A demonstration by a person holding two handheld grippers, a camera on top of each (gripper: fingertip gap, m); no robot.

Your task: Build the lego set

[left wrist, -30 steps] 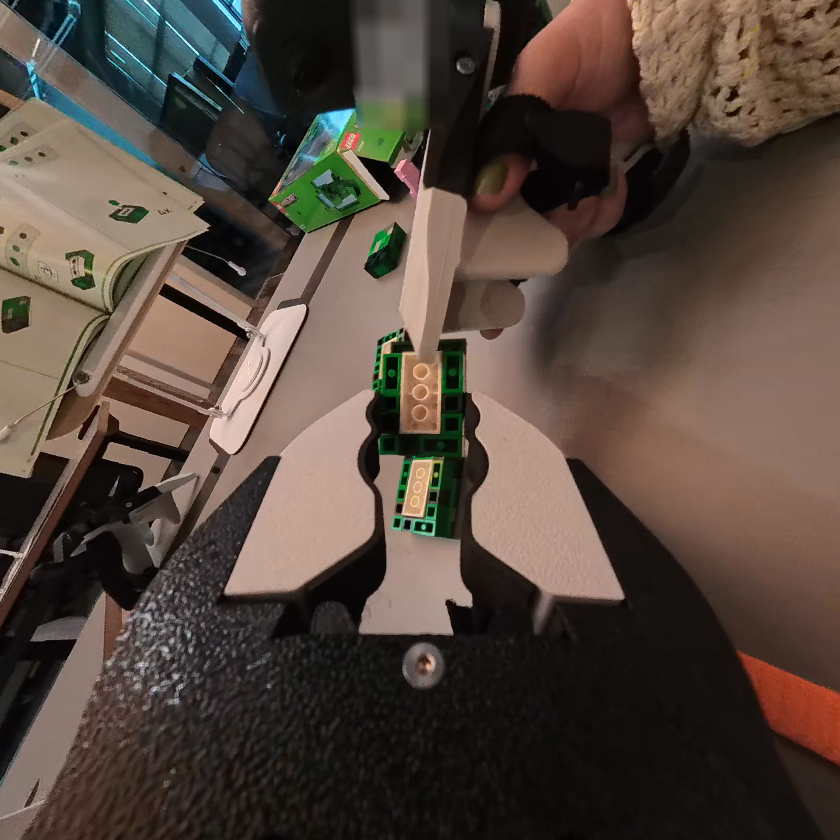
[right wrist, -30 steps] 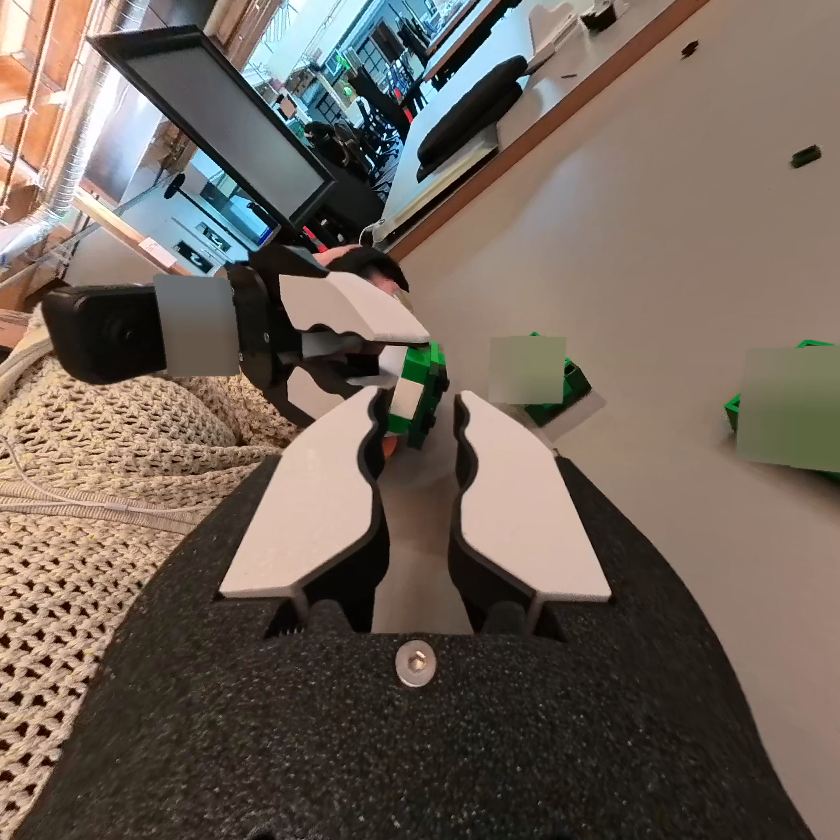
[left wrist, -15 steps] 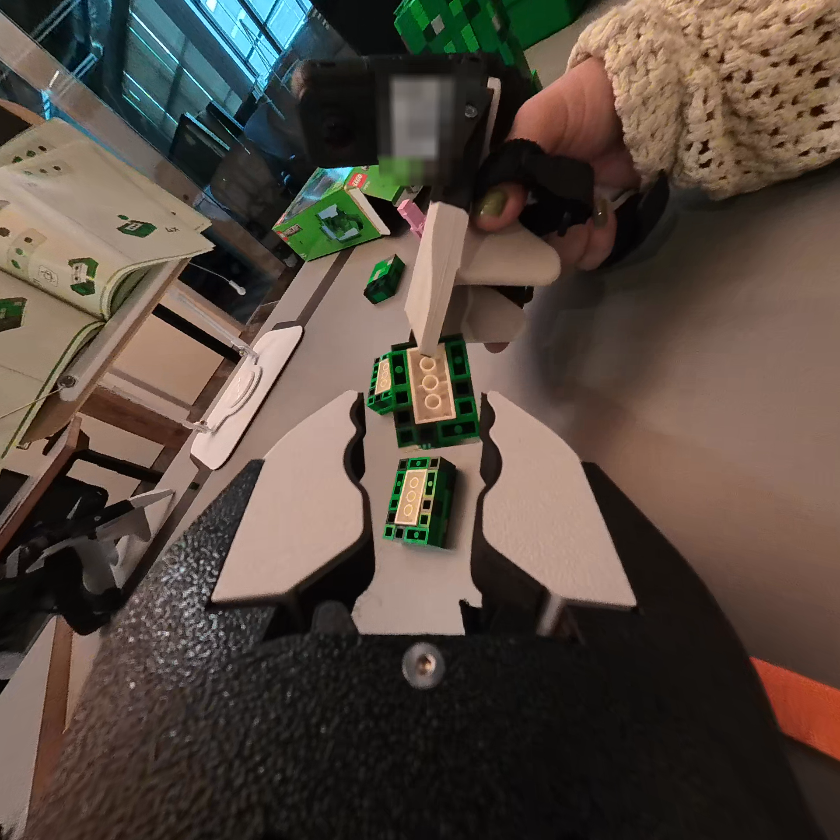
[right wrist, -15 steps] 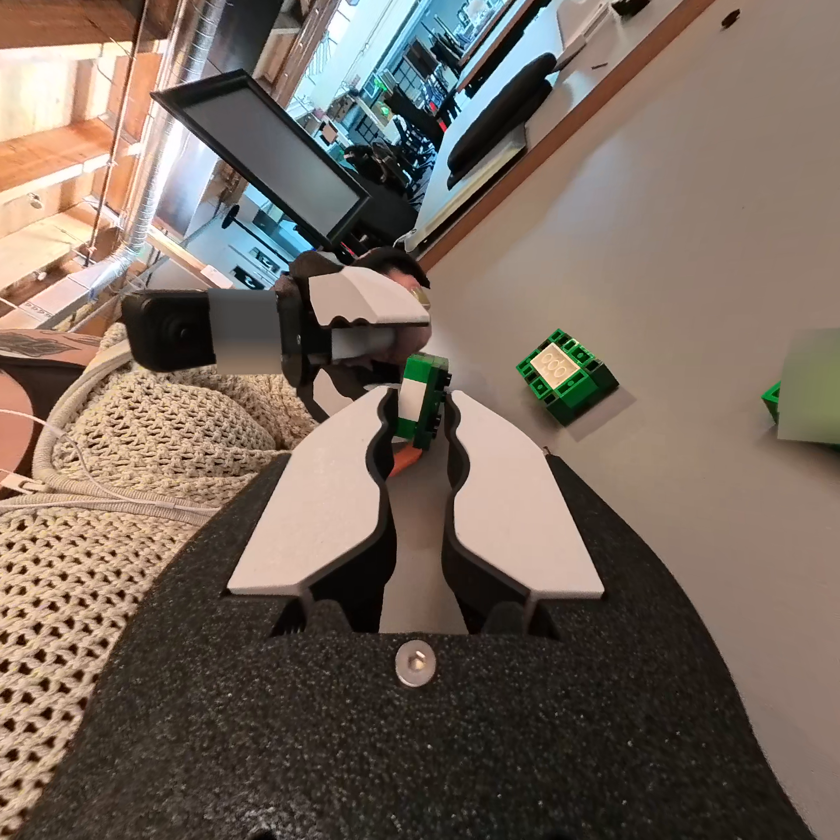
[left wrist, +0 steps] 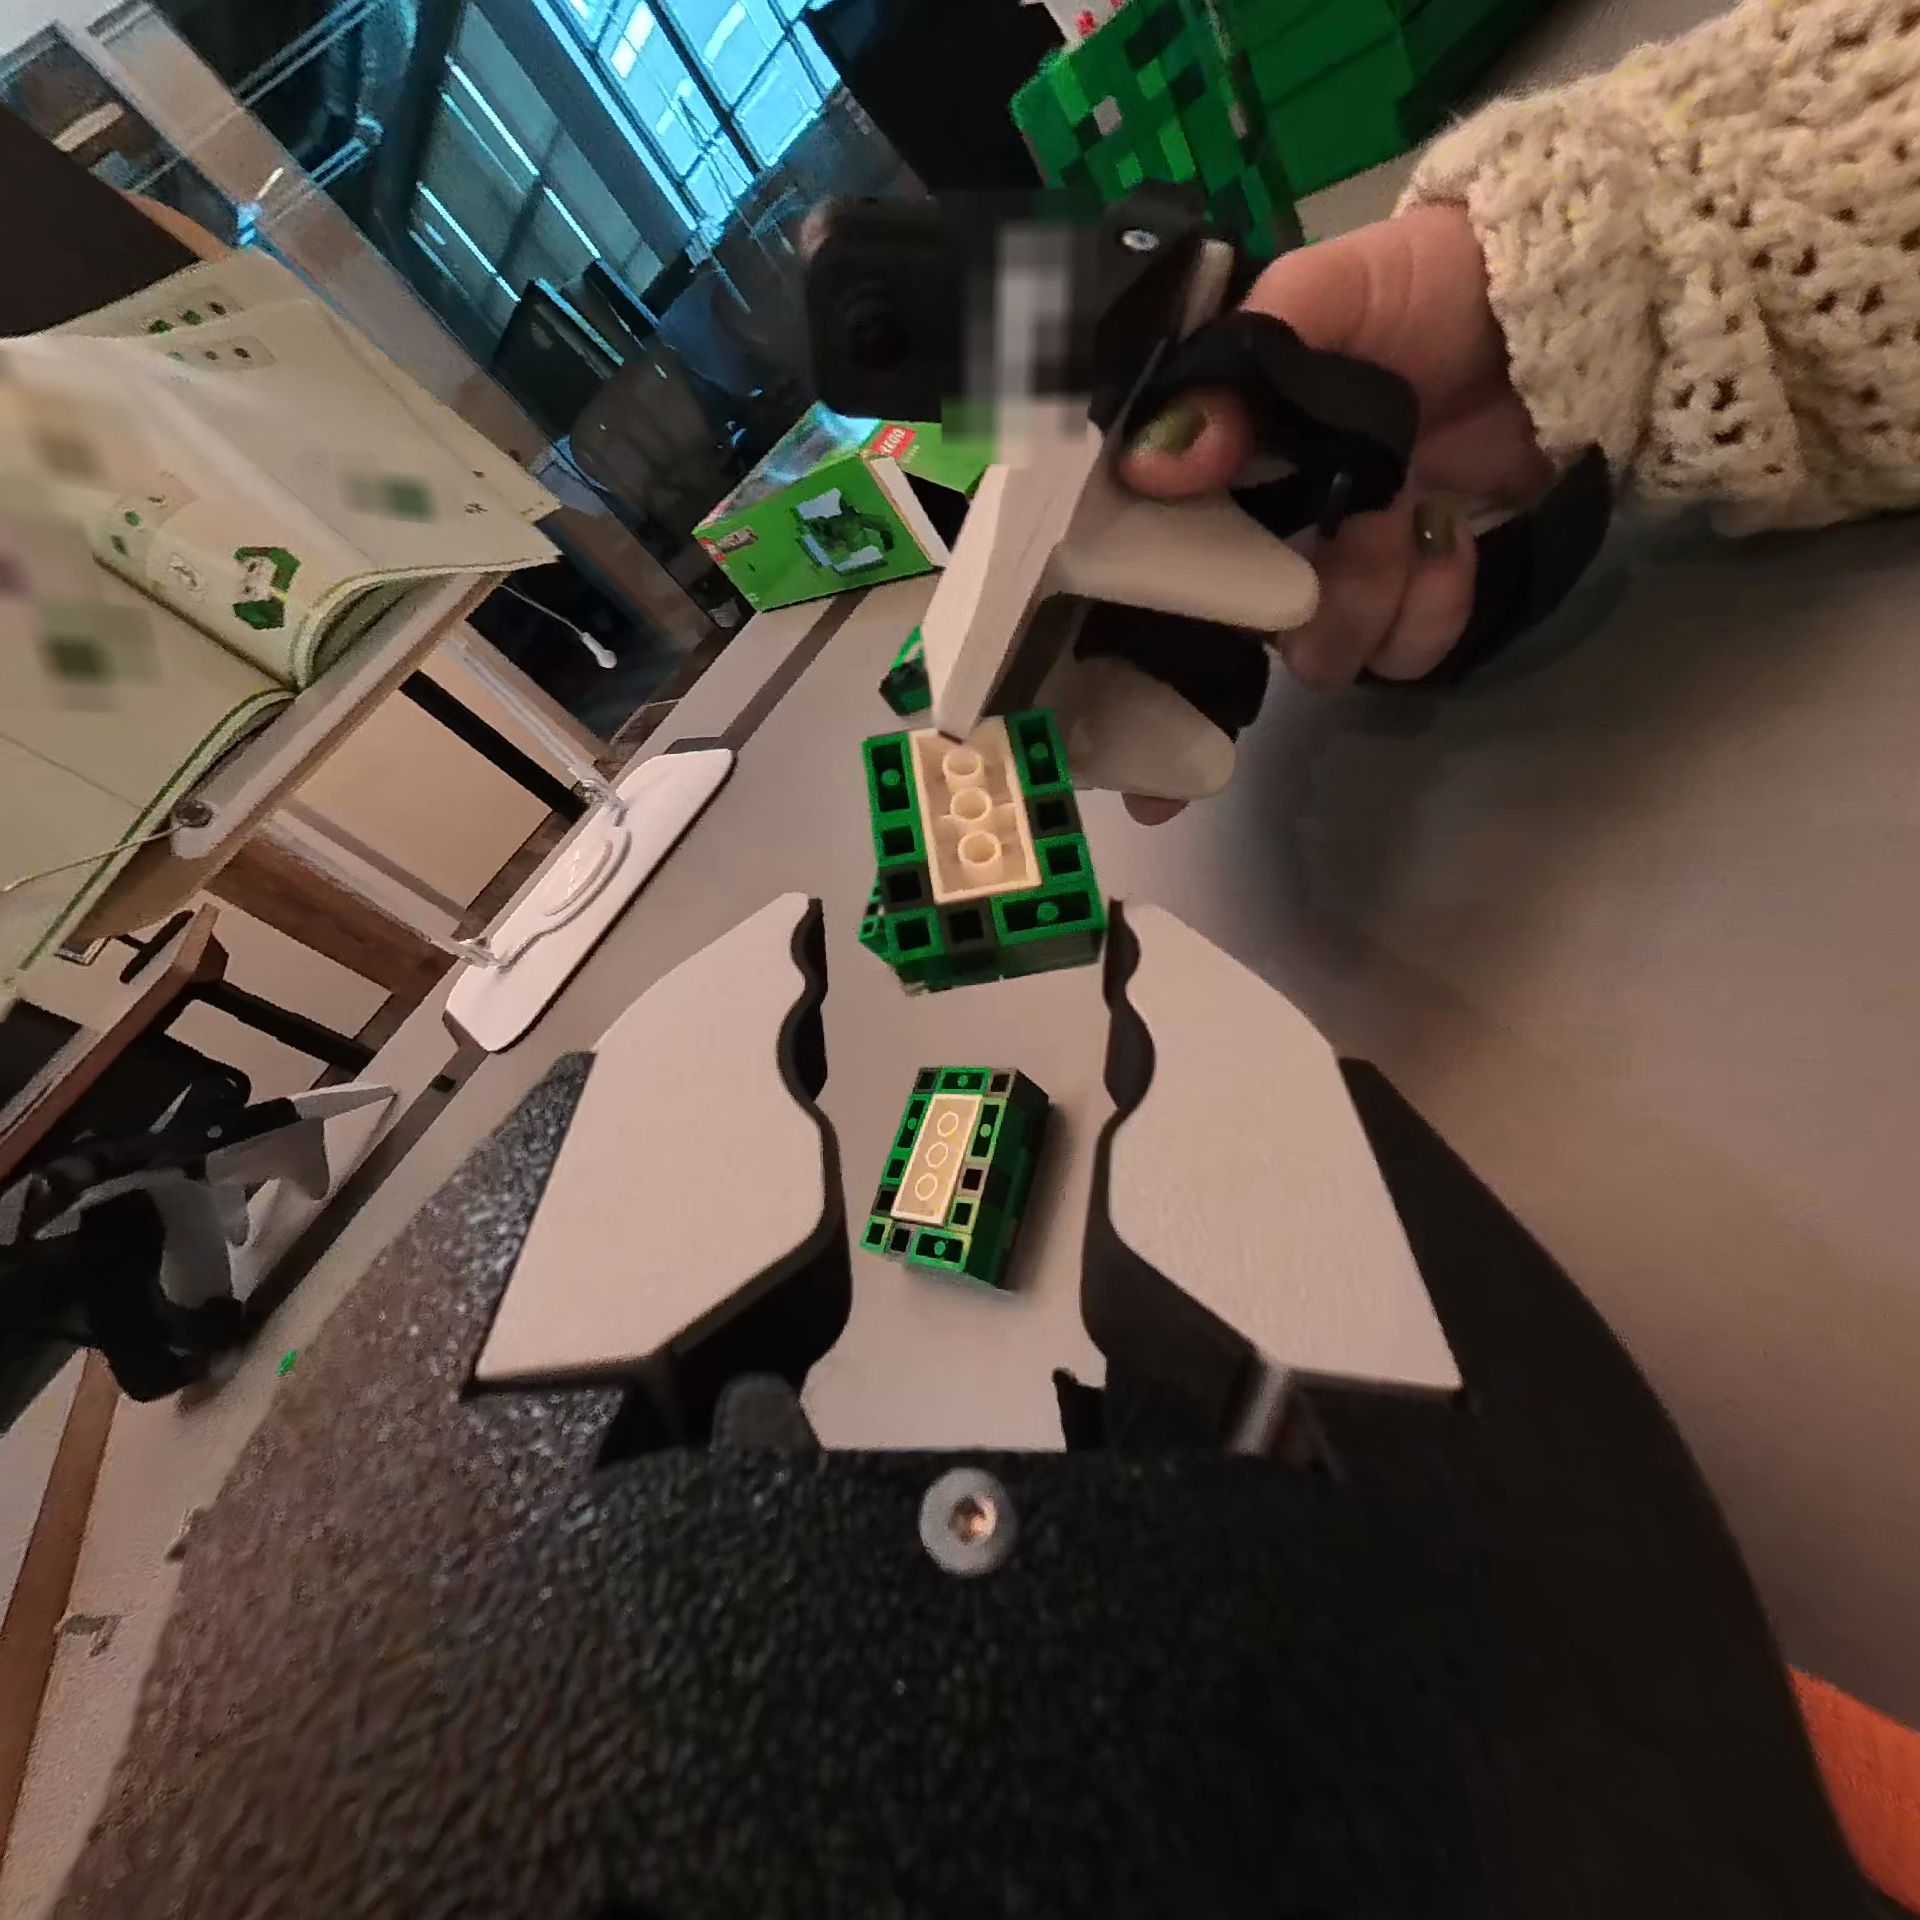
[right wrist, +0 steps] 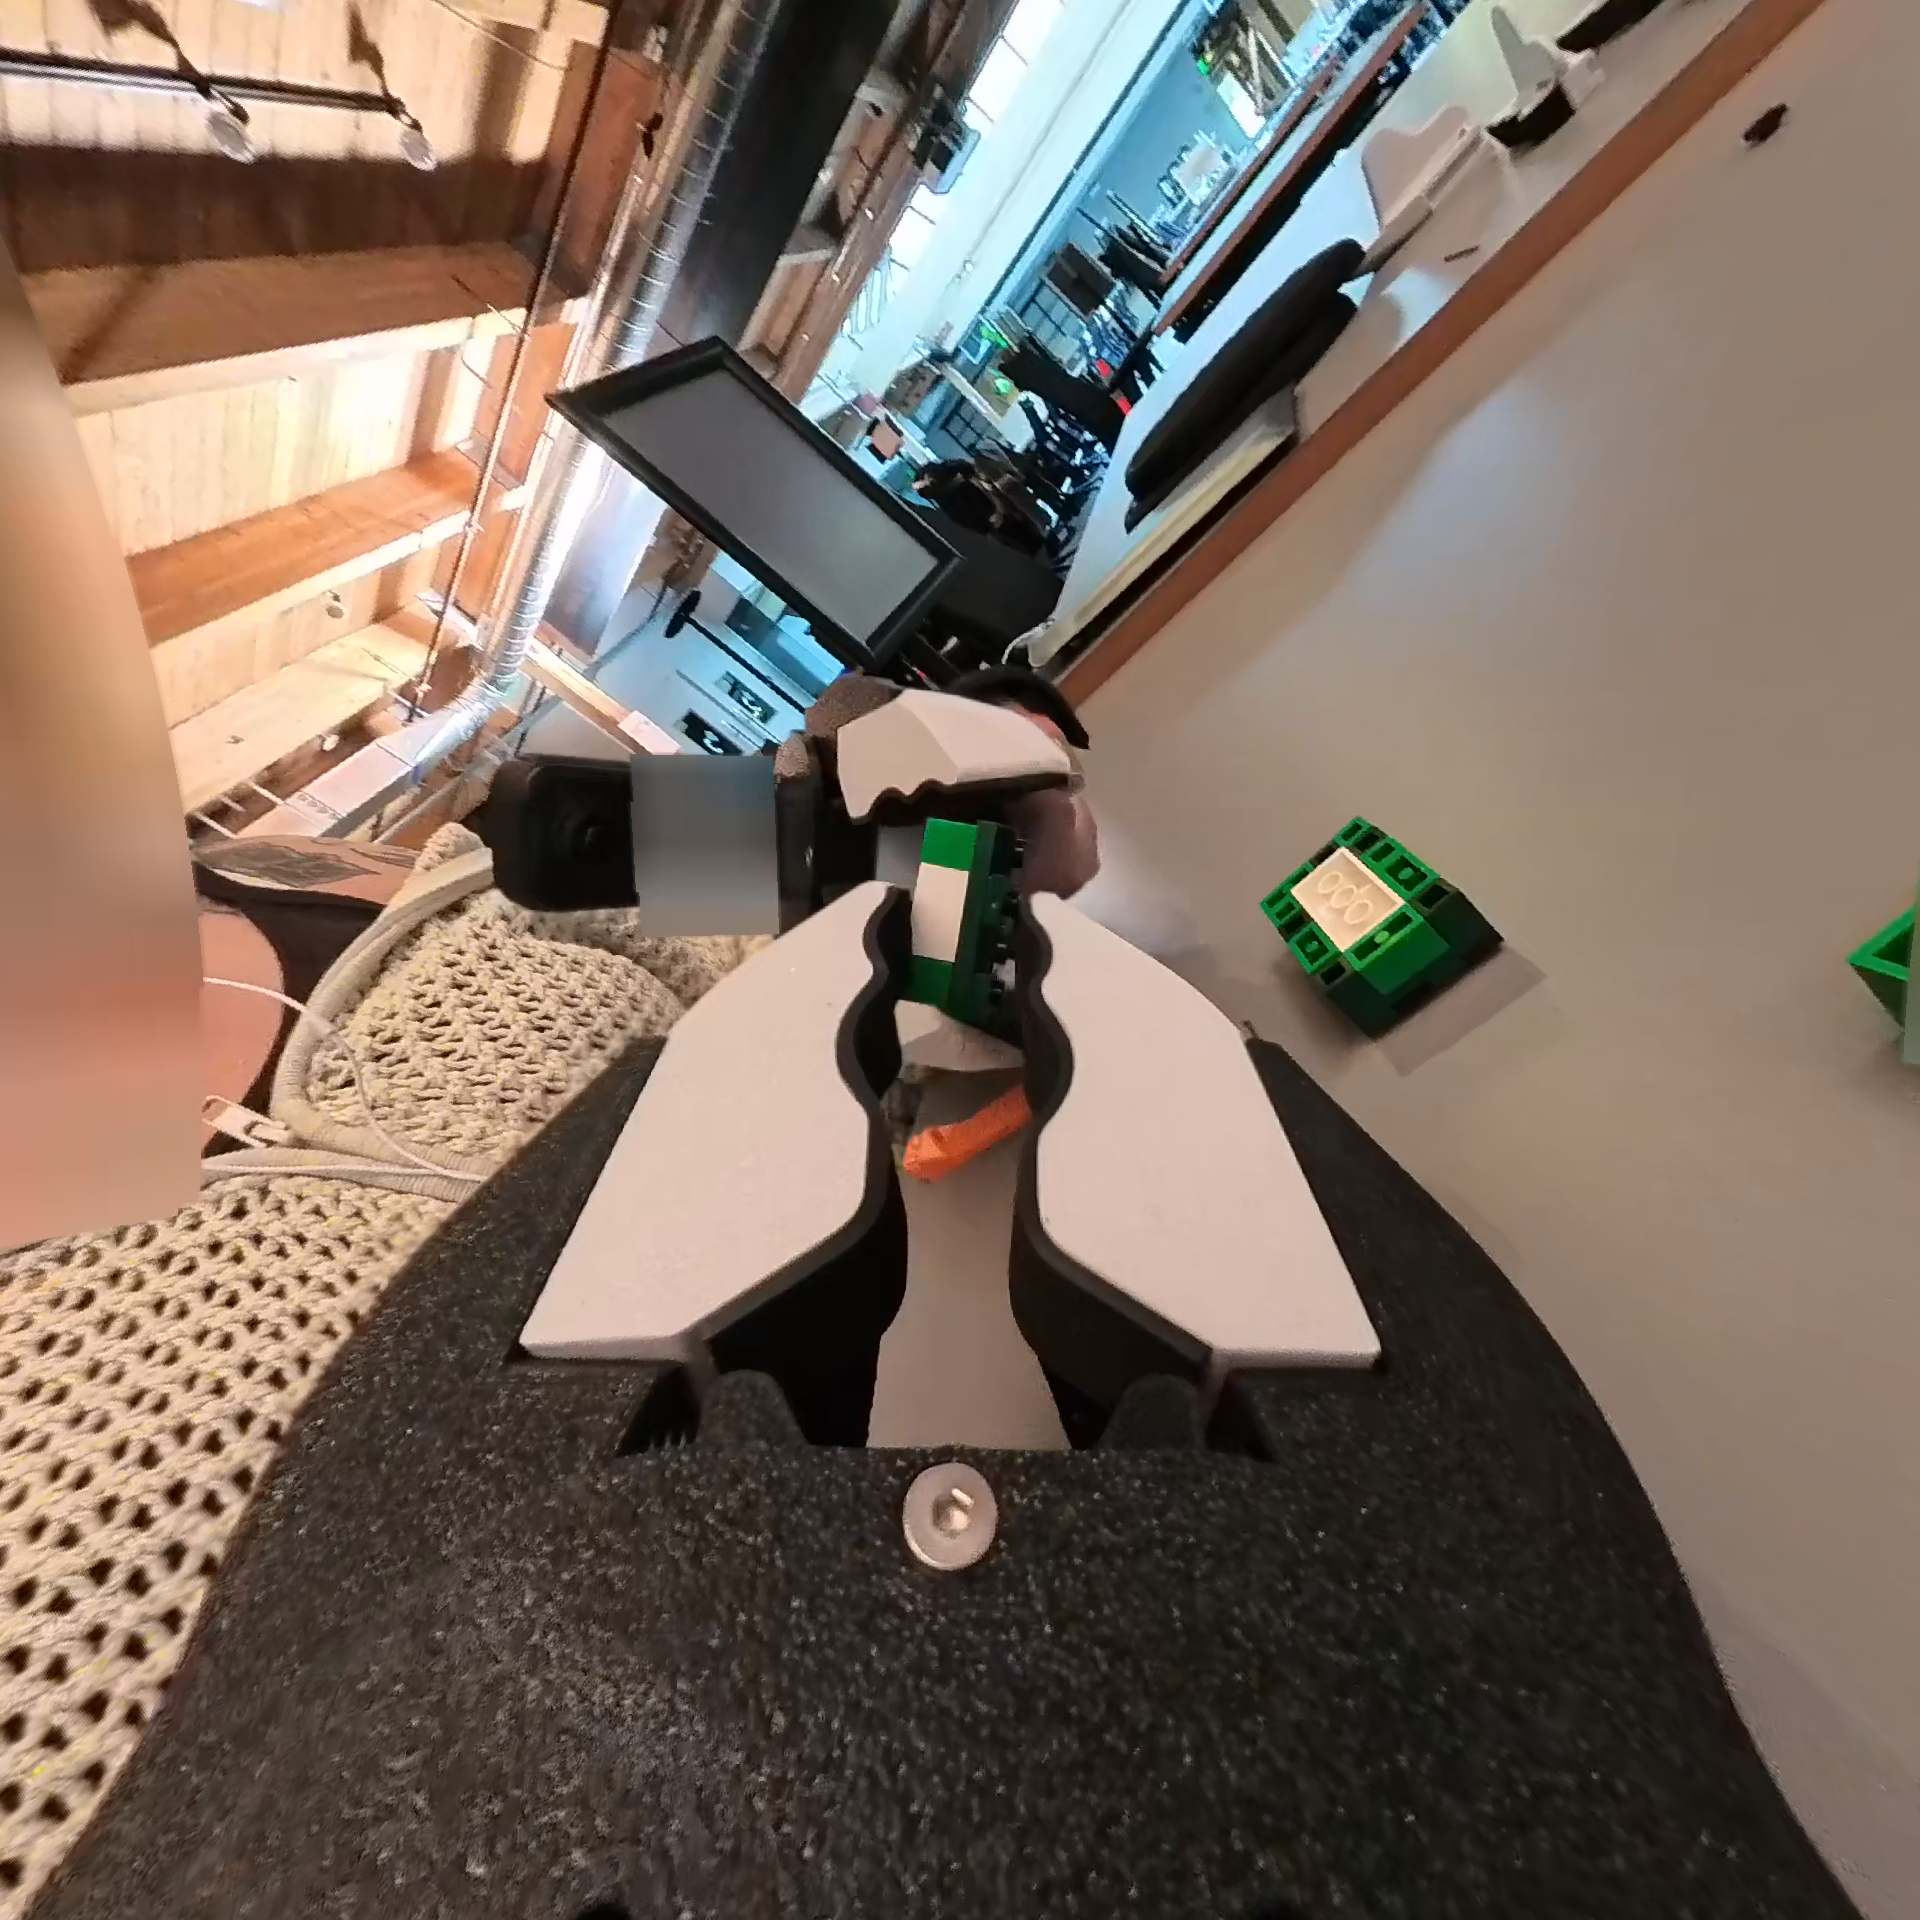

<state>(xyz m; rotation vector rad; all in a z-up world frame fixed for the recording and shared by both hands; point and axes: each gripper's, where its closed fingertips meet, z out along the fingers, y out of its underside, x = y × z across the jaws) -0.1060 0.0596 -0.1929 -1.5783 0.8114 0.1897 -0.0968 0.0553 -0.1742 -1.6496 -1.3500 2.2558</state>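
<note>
My right gripper (right wrist: 956, 904) is shut on a green block with a white plate on top (right wrist: 935, 914) and holds it above the grey table (right wrist: 1558, 623). In the left wrist view this block (left wrist: 977, 842) hangs from the right gripper (left wrist: 1049, 748), just beyond my left gripper (left wrist: 961, 925). The left gripper is open and empty. A second green block with a white plate (left wrist: 951, 1174) lies on the table between its fingers, untouched. It also shows in the right wrist view (right wrist: 1371, 925).
An open instruction booklet (left wrist: 208, 499) sits on a stand at the left, with a white base plate (left wrist: 592, 883) on the table. A green box (left wrist: 821, 530), a small green piece (left wrist: 904, 675) and a large green model (left wrist: 1195, 104) stand at the back. Both grippers' tips are close together, under 4 cm apart.
My left gripper let go of the block, opened wide and drew back. My right gripper kept the block and lifted it away from the block on the table.
</note>
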